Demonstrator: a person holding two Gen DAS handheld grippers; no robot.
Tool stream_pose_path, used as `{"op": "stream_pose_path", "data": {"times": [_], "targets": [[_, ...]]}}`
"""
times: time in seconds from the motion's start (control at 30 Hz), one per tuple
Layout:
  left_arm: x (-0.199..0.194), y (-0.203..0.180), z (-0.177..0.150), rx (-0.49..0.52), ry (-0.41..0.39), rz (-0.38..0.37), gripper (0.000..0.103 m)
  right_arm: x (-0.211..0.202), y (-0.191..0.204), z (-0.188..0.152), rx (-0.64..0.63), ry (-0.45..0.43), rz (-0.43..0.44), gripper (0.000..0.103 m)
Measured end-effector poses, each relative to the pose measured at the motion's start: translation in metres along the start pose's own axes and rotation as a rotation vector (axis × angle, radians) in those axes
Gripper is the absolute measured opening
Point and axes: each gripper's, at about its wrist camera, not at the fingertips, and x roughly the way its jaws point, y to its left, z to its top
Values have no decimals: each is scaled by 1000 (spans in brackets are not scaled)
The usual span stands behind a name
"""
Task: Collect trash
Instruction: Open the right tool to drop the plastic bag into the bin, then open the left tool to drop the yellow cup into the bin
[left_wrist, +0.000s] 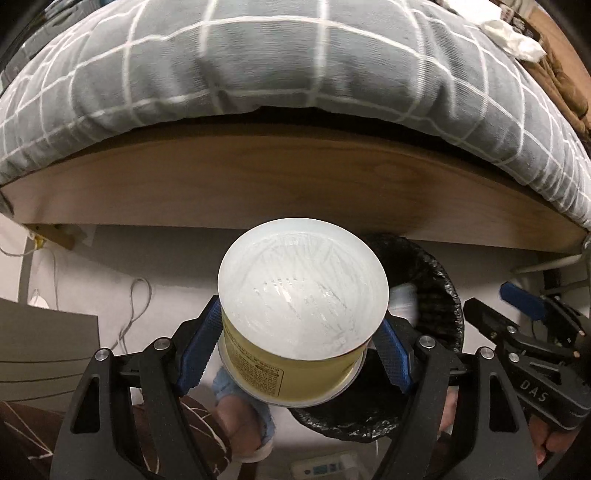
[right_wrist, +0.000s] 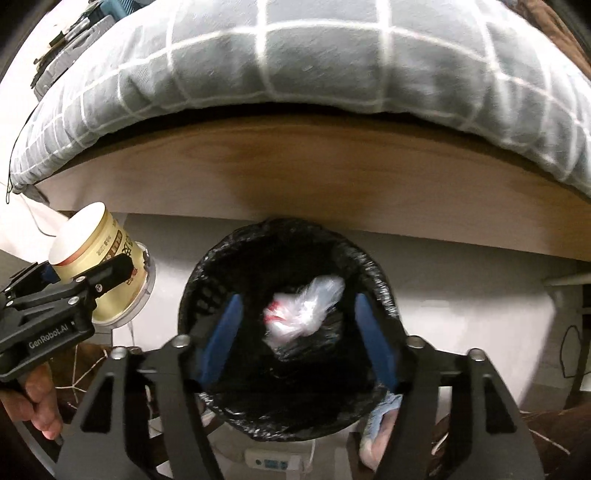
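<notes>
My left gripper is shut on a yellow paper cup with a white base turned toward the camera. It holds the cup in the air beside a black-lined trash bin. In the right wrist view the cup and left gripper sit left of the bin. My right gripper is open and empty above the bin mouth. A crumpled clear plastic wrapper with red marks is inside the bin.
A wooden bed frame with a grey checked duvet runs across above the bin. White tissue lies on the bed at far right. A white power strip and cables are on the floor.
</notes>
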Motion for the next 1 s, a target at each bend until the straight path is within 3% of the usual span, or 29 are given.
{"op": "stream_pose_path", "data": {"times": [0.13,0.33,0.77,0.97,1.0], "targets": [[0,-14,5,28,-2,-14,75,-12,-18,-3,38,-26,-27,80],[-3,-40,5,68,-2,-33,75,-23,-42,-4,65,-58,-63,90],[0,-94,4,149,8,-62,75,-42,-84,-14,104,-90,-144,93],[-2,-104,1,164,-2,-62,77,-41,-91,-15,125,-94,-158,93],[0,-98,-1,167,-4,-58,81,-41,-89,-15,124,-97,-160,93]]}}
